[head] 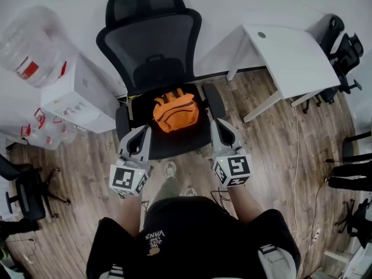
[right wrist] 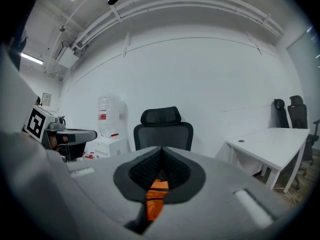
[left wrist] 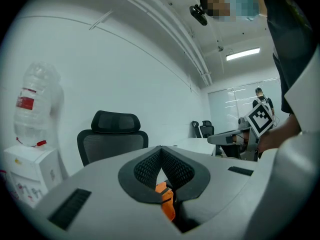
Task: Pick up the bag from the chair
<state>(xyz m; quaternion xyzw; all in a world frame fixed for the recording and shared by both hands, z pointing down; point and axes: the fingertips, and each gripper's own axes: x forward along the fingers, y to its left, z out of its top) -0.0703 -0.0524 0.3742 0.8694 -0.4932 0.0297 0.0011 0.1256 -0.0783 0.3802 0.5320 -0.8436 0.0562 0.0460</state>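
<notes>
On the chair seat [head: 172, 144] the orange bag [head: 175, 111] lies untouched, with my left hand-held gripper [head: 142, 132] and right hand-held gripper [head: 218, 125] clenched empty beside its front edge, so grasp and lift are both left.

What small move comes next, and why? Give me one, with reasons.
Likely open both jaws before reaching in: the left gripper and right gripper are shut and empty, stopping short of the orange bag, which lies untouched on the chair seat ahead.
</notes>
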